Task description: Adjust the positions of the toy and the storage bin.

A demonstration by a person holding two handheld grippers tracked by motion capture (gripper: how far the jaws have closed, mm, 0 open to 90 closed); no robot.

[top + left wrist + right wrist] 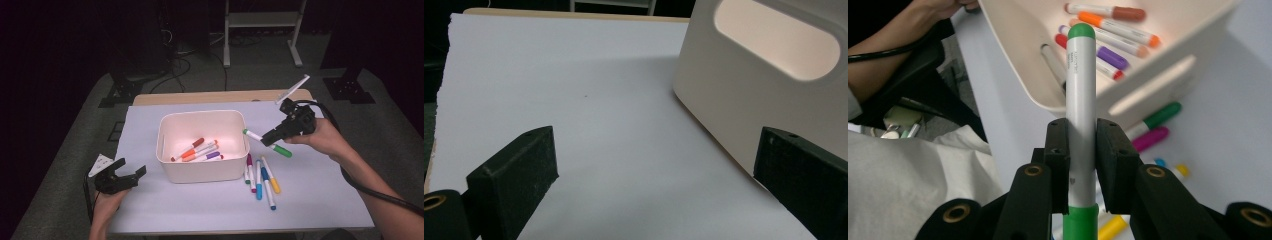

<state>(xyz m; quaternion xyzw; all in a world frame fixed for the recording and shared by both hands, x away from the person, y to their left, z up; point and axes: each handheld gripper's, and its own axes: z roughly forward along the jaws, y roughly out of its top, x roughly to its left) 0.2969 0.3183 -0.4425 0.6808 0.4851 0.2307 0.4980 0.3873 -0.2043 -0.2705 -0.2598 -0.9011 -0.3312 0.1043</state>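
Observation:
A white bin (202, 171) stands mid-table with several markers (197, 150) lying in it. My right gripper (267, 137) hovers just right of the bin's rim, shut on a green-capped white marker (282, 150) held crosswise above the table. In the right gripper view the jaws (1081, 150) clamp that marker (1081, 85), whose tip points over the bin (1153, 90) and the markers inside it (1118, 35). My left gripper (131, 176) rests at the table's left front, open and holding nothing. In the left gripper view its jaws (656, 170) stand wide apart beside the bin's wall (744, 105).
Several loose markers (260, 179) lie on the white sheet (320, 200) right of the bin, among them a green one (1160, 116) and a magenta one (1150, 139). A cable (380, 195) trails from the right gripper. Stand legs (260, 30) rise beyond the table's far edge.

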